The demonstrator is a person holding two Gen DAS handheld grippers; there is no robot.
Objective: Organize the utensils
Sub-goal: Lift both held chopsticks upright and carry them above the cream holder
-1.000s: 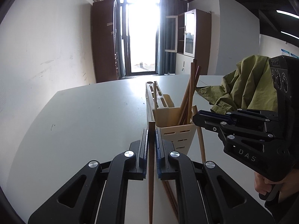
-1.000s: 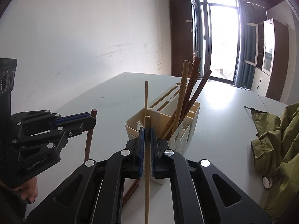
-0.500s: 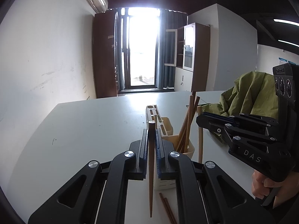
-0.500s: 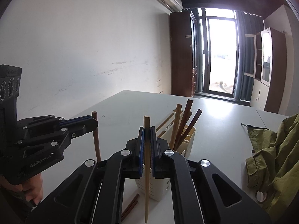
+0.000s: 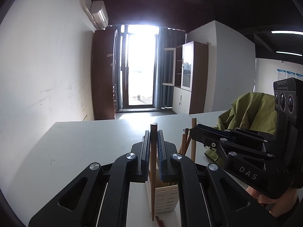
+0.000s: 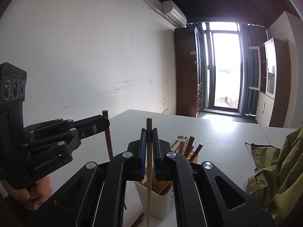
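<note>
- The left gripper (image 5: 153,143) pinches a dark brown chopstick (image 5: 152,170) between its blue-padded fingers (image 5: 146,147), holding it upright with its tip pointing down.
- The right gripper (image 6: 149,149) clamps a lighter, pale wooden chopstick (image 6: 149,179) in the same upright way.
- Below and just ahead of both grippers stands a cream slotted utensil holder (image 6: 161,204) on a white table (image 6: 223,140).
- Several brown chopsticks (image 6: 190,147) lean inside the holder.
- A few more chopsticks (image 5: 159,222) lie flat on the table beside the holder's base.
- An olive green cloth (image 6: 280,166) lies crumpled to the right of the right gripper.
</note>
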